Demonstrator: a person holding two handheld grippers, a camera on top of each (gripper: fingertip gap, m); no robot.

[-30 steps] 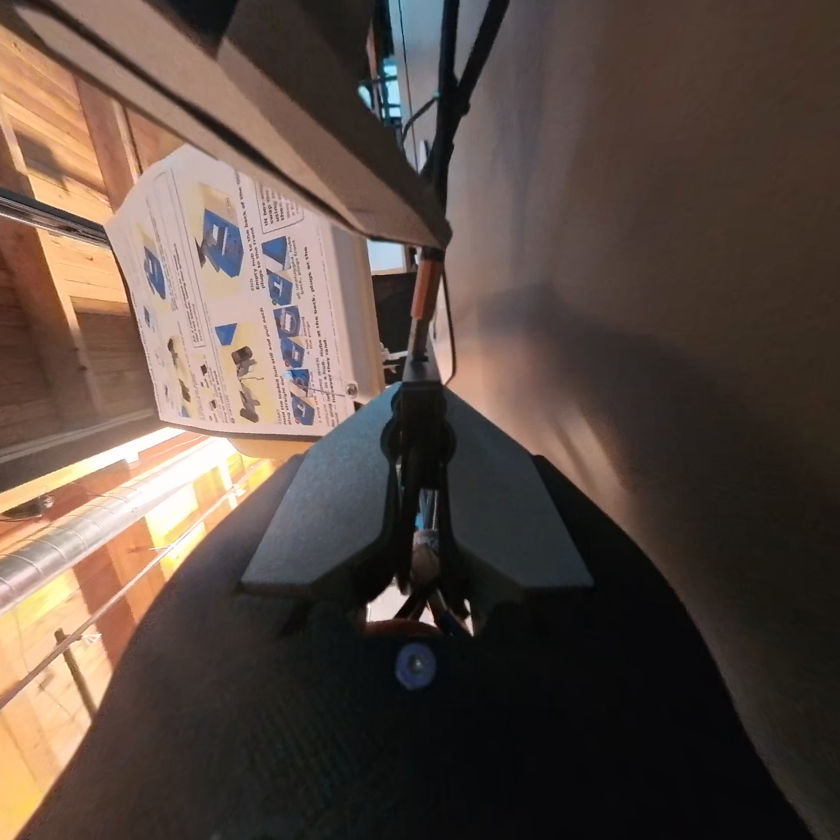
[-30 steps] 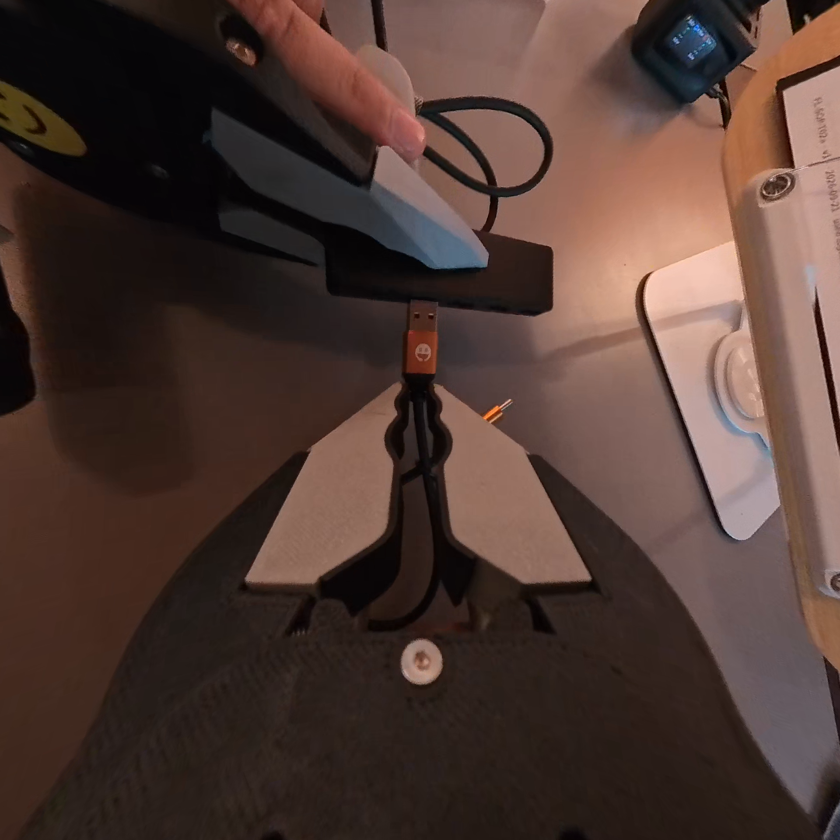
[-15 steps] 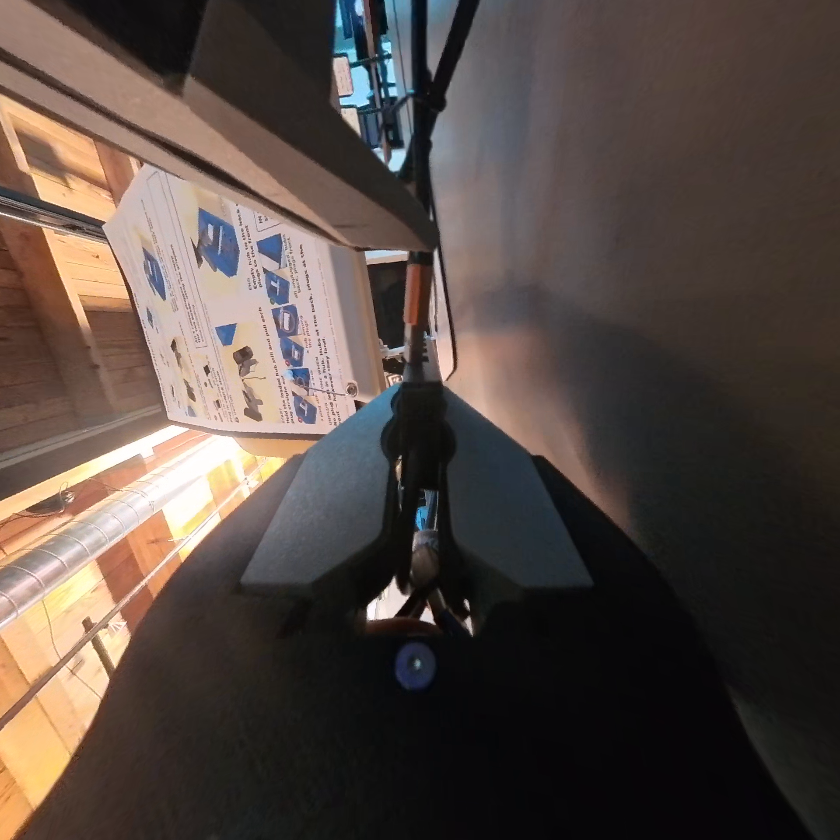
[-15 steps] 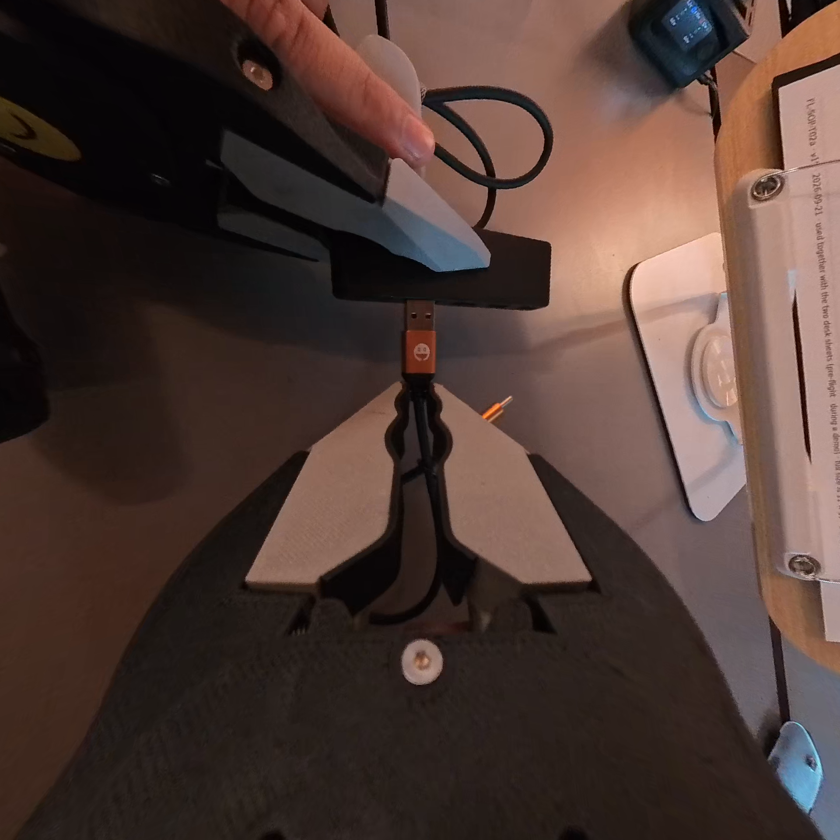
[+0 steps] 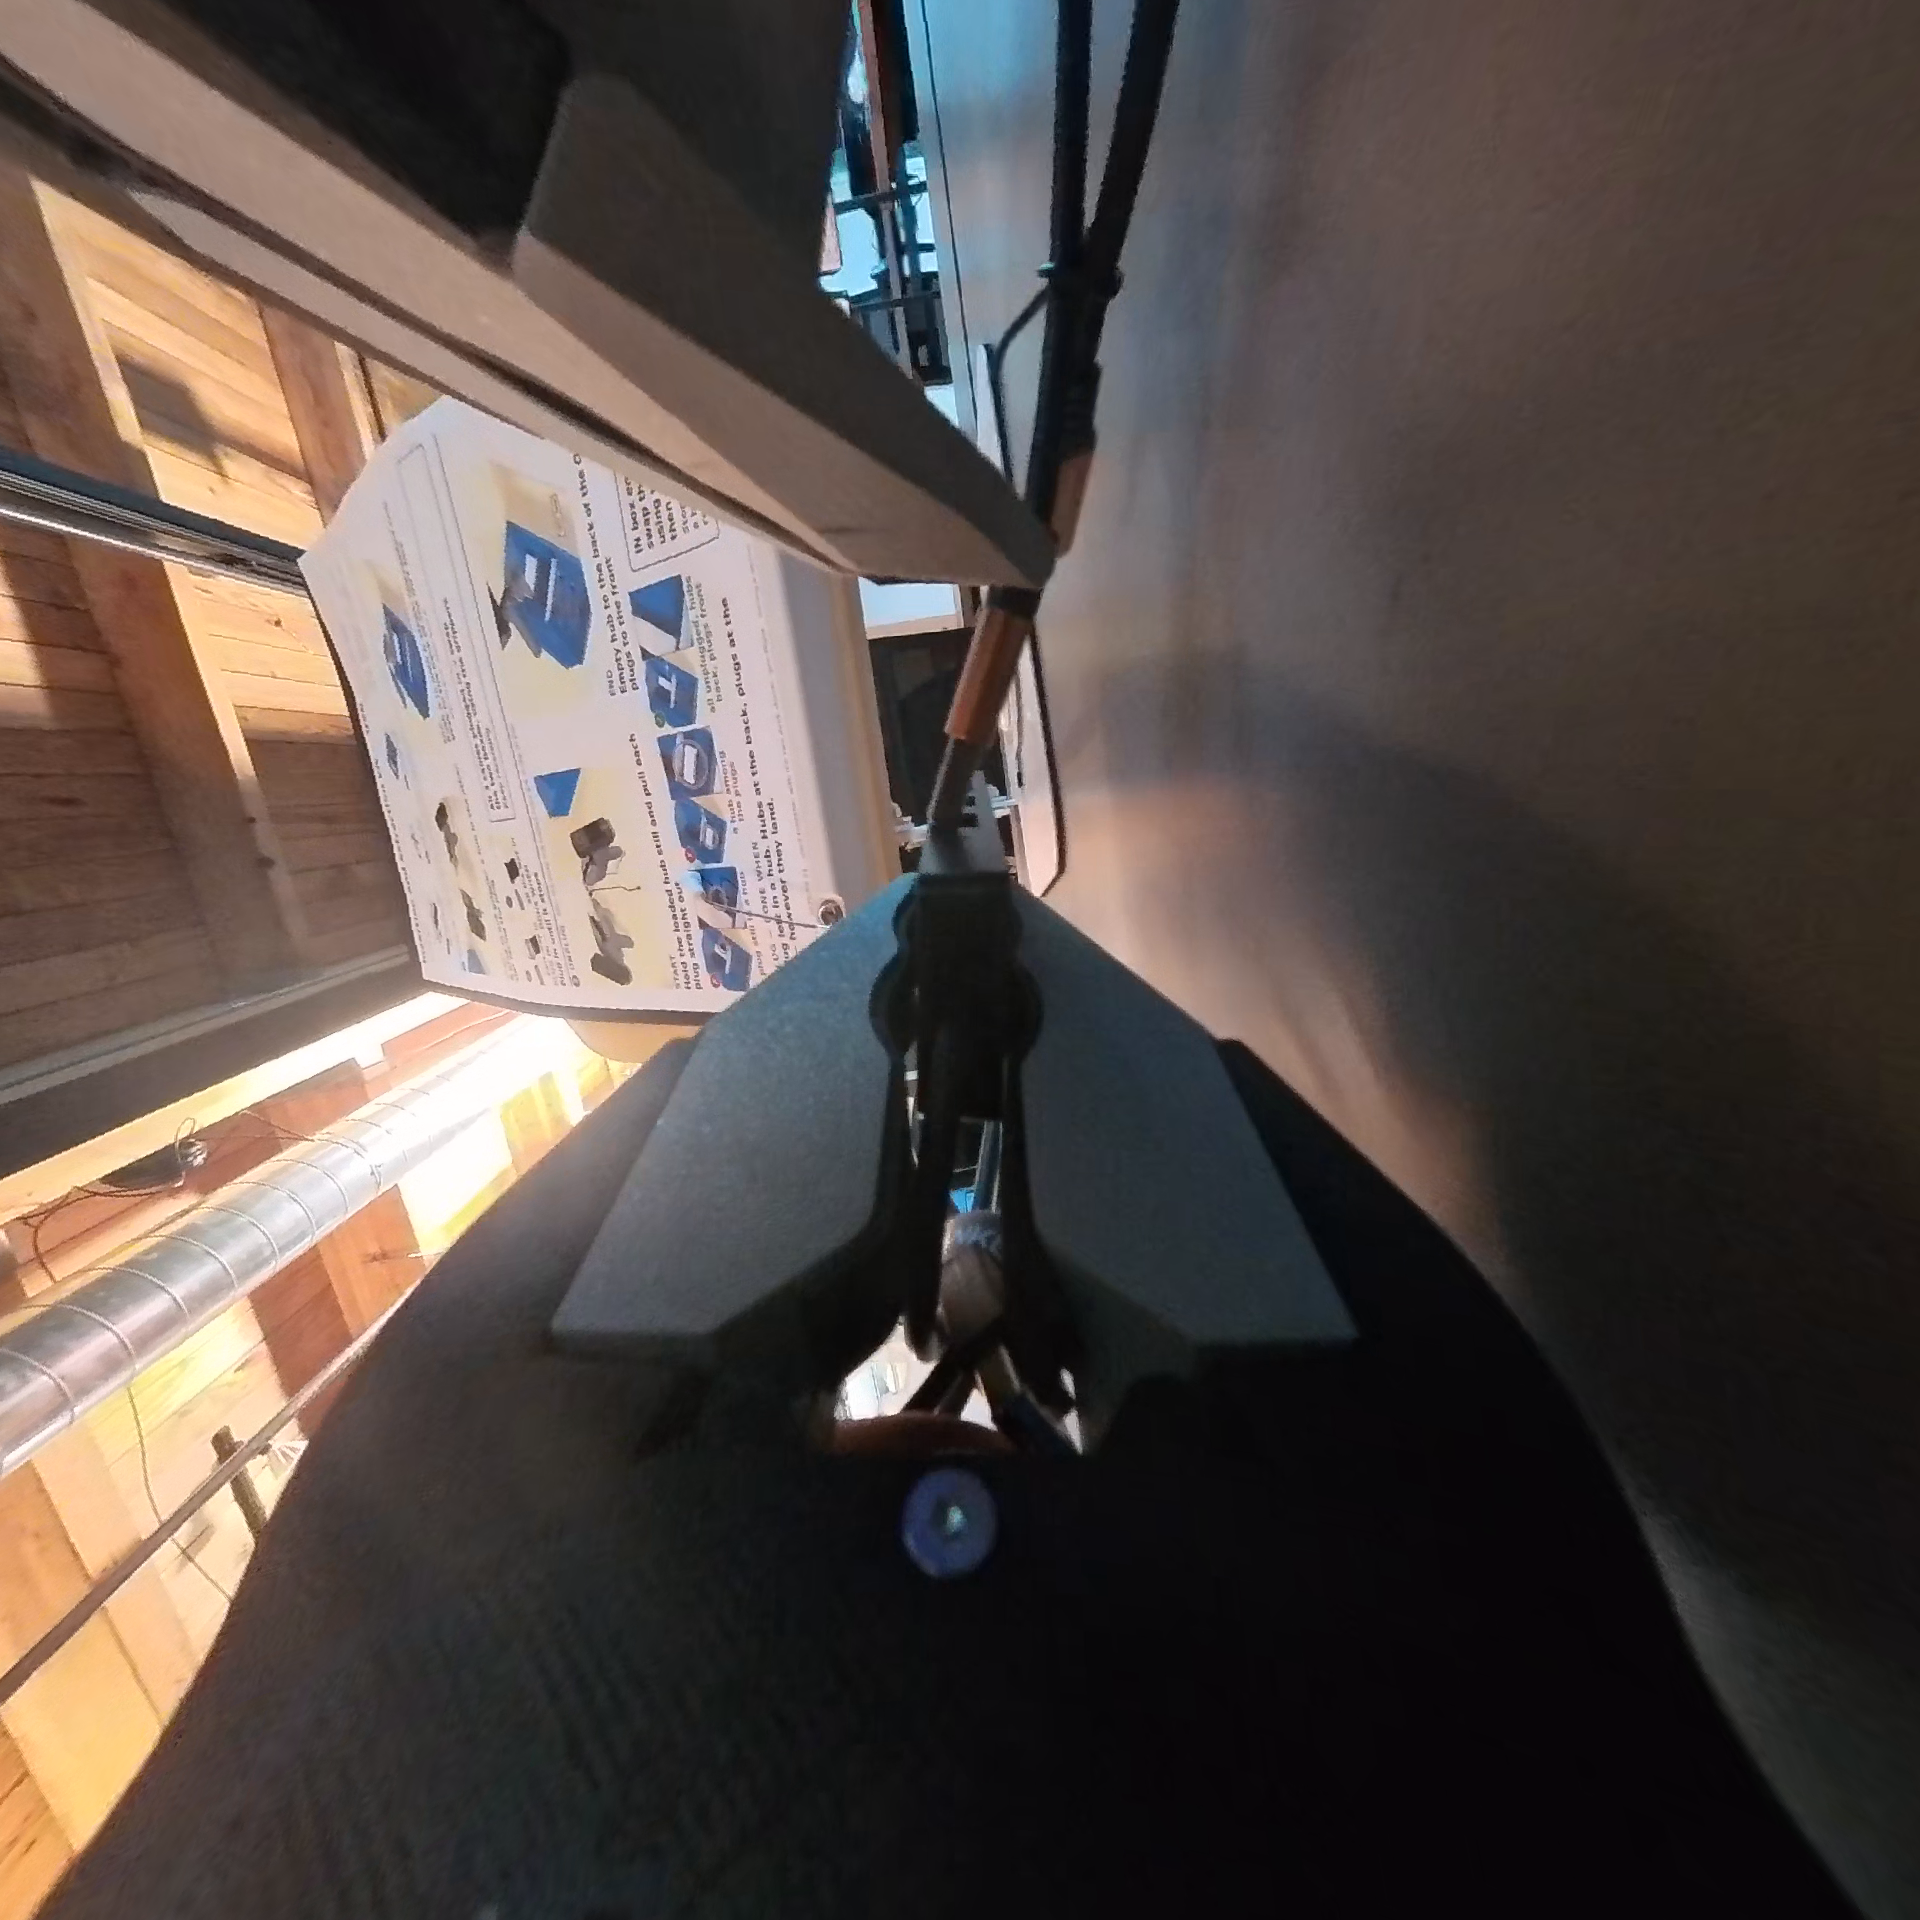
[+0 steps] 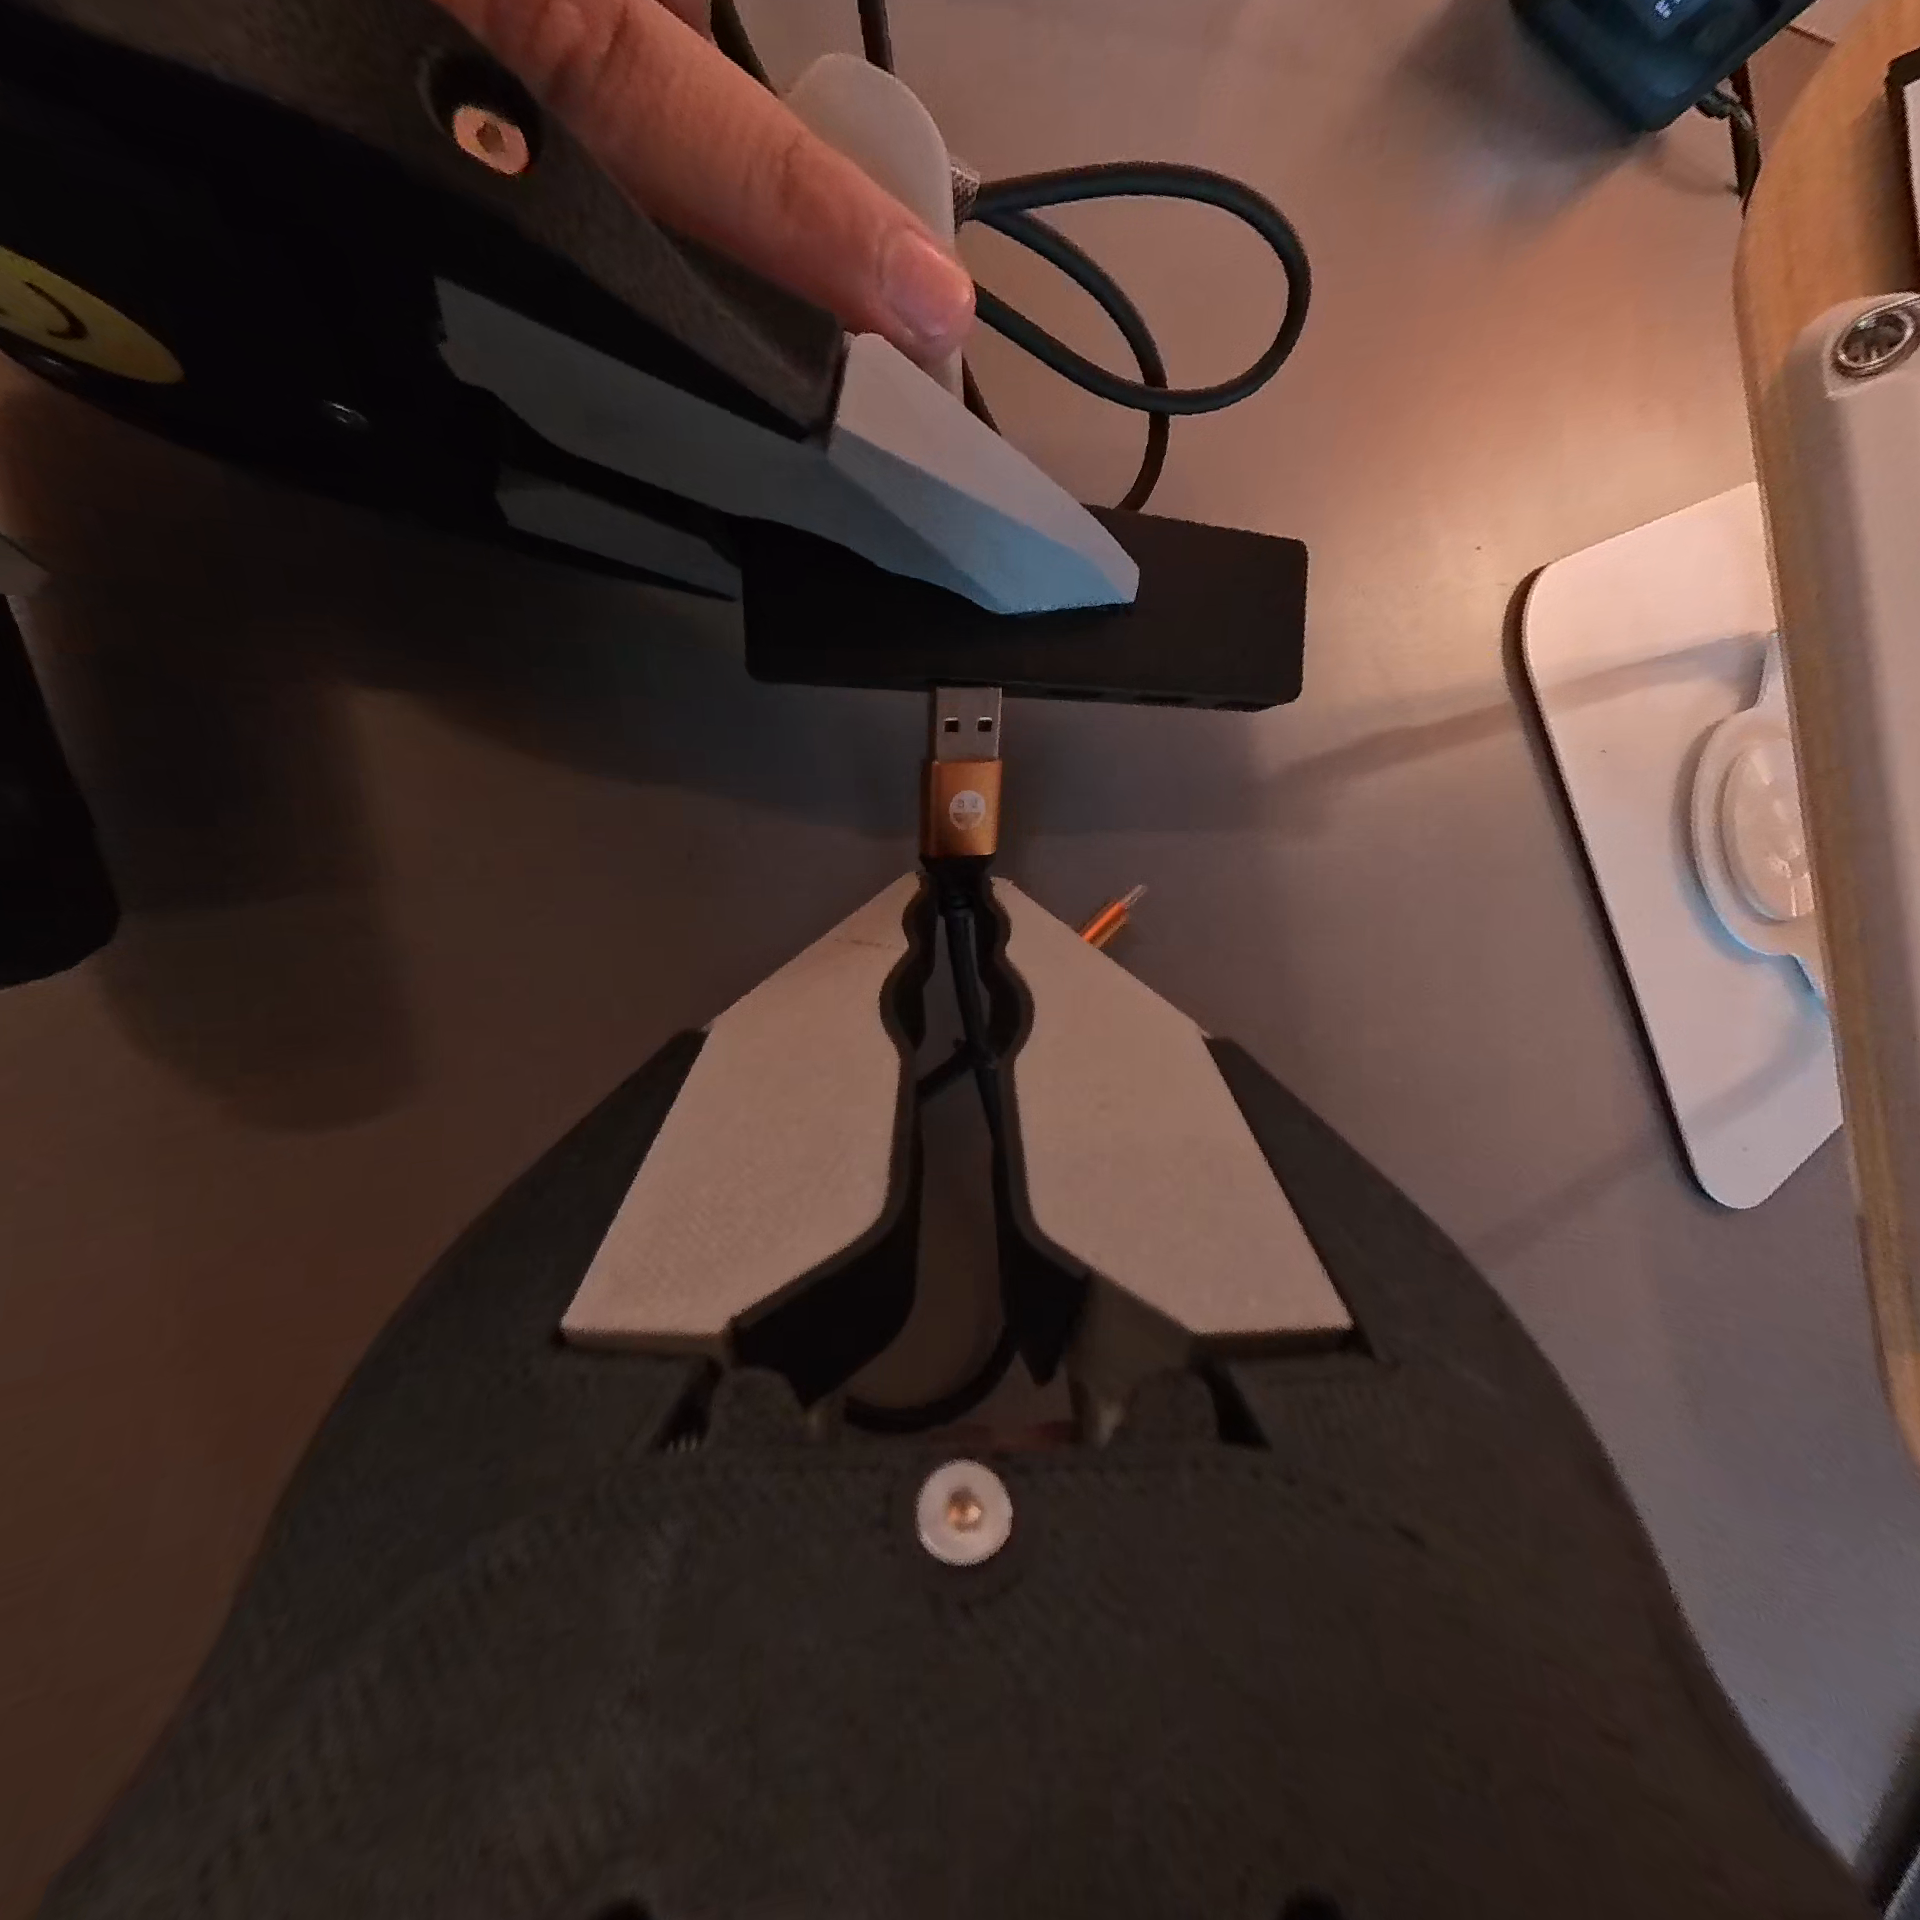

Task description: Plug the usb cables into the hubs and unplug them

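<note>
In the right wrist view my right gripper (image 6: 961, 894) is shut on a black usb cable just behind its orange plug (image 6: 961, 821). The plug's metal tip (image 6: 966, 722) meets the front edge of a black hub (image 6: 1195, 623). My left gripper (image 6: 935, 561) comes in from the left and is shut on the hub, with a person's finger (image 6: 779, 187) resting on it. In the left wrist view my left gripper (image 5: 956, 894) is shut on the hub (image 5: 956, 842), seen edge-on, and the orange plug (image 5: 987, 675) points at it from the right gripper's finger (image 5: 779, 447).
The hub's own dark cable (image 6: 1195, 312) loops behind it. A small orange connector (image 6: 1112, 914) lies by my right fingertip. A white pad (image 6: 1621, 883), a wooden stand with a white bracket (image 6: 1849, 623) and a black device (image 6: 1662, 52) are at the right. A printed sheet (image 5: 582, 727) hangs beyond. Left tips to right tips: about 6 cm.
The plug's tip stays at the hub's front edge with about the same length of metal showing. Both grippers have shifted slightly together over the table.
</note>
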